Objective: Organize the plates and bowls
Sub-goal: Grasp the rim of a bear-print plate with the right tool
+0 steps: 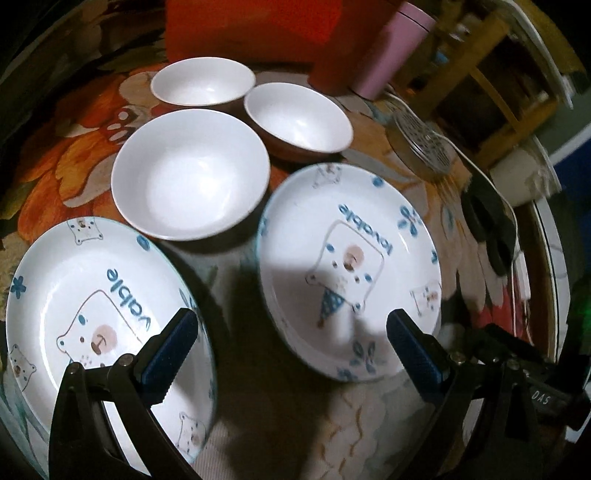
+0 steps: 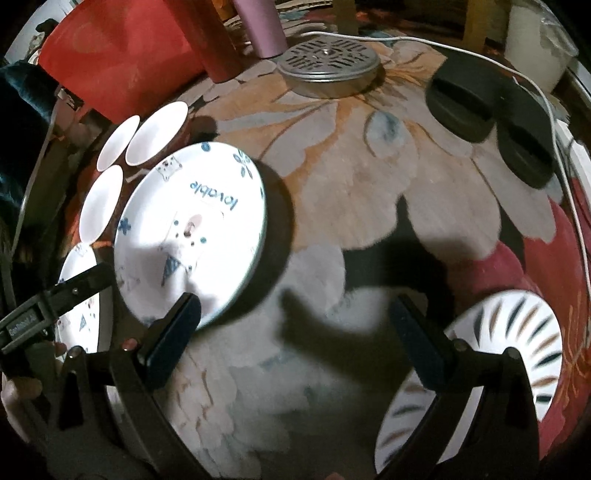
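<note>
Big orange, red and grey flowers are printed on the cloth (image 2: 369,192) that covers the table (image 1: 354,435). Three plain white bowls are set close together toward the far left part of the table: a big bowl (image 1: 190,175) in front, and two small bowls (image 1: 203,81) (image 1: 297,118) behind it. Two bear plates with blue writing are laid in front of the bowls. One bear plate (image 1: 351,273) is seen near the middle of the table, and the other bear plate (image 1: 96,317) is seen to its left, near the front edge. A striped plate (image 2: 491,365) with dark and brown lines is laid well apart from them, near the front right edge.

The left gripper (image 1: 291,354) is held wide apart over the gap between the two bear plates, and nothing is held in it. The right gripper (image 2: 295,339) is also held wide apart over bare cloth between the middle bear plate and the striped plate, and nothing is held in it either.

At the far edge a red box (image 2: 122,62), a pink cup (image 2: 262,26) and a round metal lid with holes (image 2: 328,70) are seen. Two dark round things (image 2: 491,118) are placed near the right edge, and a white cord (image 2: 569,192) is run past them.
</note>
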`<move>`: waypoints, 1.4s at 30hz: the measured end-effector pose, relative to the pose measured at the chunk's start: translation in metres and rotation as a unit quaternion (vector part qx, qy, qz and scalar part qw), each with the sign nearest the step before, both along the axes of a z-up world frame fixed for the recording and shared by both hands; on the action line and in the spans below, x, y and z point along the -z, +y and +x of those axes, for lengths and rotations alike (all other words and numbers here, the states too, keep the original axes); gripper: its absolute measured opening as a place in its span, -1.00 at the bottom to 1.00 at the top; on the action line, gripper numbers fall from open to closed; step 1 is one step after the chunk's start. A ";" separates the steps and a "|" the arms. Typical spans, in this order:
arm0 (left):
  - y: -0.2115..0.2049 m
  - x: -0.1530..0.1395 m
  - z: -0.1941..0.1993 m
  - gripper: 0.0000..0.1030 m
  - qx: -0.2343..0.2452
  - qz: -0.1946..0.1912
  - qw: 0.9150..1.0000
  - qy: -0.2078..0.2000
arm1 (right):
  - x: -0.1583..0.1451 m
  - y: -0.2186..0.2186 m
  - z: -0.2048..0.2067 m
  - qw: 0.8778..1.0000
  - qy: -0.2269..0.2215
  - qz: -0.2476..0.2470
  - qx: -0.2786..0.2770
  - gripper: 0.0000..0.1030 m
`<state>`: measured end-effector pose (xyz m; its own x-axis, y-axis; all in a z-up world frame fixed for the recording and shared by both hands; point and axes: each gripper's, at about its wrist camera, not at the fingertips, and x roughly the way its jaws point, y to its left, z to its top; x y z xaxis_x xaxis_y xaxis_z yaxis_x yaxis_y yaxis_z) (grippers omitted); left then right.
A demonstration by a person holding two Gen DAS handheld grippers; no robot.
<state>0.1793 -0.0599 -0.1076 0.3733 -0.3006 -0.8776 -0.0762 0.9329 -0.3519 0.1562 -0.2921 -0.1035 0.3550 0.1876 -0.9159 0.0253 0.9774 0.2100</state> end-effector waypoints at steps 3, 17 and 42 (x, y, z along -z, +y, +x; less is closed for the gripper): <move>-0.002 0.001 0.006 0.97 0.000 -0.003 1.000 -0.004 | 0.002 0.002 0.013 1.000 -0.005 0.008 0.000 0.95; -0.006 0.031 0.032 -0.13 0.004 -0.025 0.999 0.033 | 0.032 0.012 0.064 0.998 0.041 0.049 -0.013 -0.27; -0.015 0.026 0.004 -0.61 0.071 0.047 0.996 0.020 | 0.028 0.022 0.024 0.996 0.041 0.030 -0.067 -0.75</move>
<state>0.1830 -0.0747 -0.1331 0.2969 -0.2641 -0.9177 0.0457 0.9638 -0.2626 0.1801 -0.2700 -0.1319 0.2481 0.2830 -0.9265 -0.0846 0.9590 0.2703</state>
